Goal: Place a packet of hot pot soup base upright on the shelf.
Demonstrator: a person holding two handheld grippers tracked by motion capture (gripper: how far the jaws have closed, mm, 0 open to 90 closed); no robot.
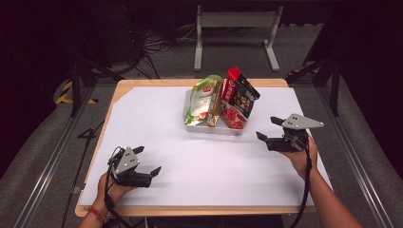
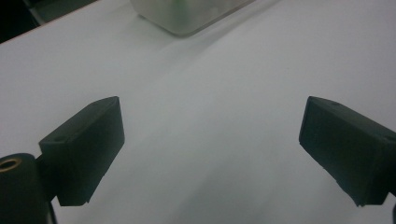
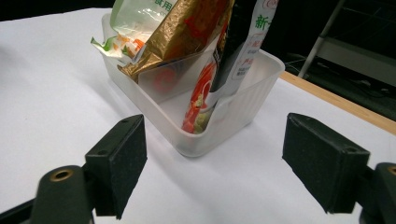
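My left gripper (image 1: 148, 160) hovers over the white sheet (image 1: 199, 161) near the table's front left, jaws spread, nothing between them. My right gripper (image 1: 268, 128) is spread too, empty, just beside the clear plastic bin (image 3: 243, 105) holding green (image 1: 202, 97), gold (image 1: 216, 107) and red-black snack bags (image 1: 240, 97) upright.

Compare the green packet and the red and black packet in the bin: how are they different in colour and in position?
The green packet is pale green and white, while the red and black packet is red with a dark front. In the high view the green packet is at the left end of the clear bin, and the red and black packet is at the right end, nearer the right gripper. A gold packet separates them. Both stand upright in the bin.
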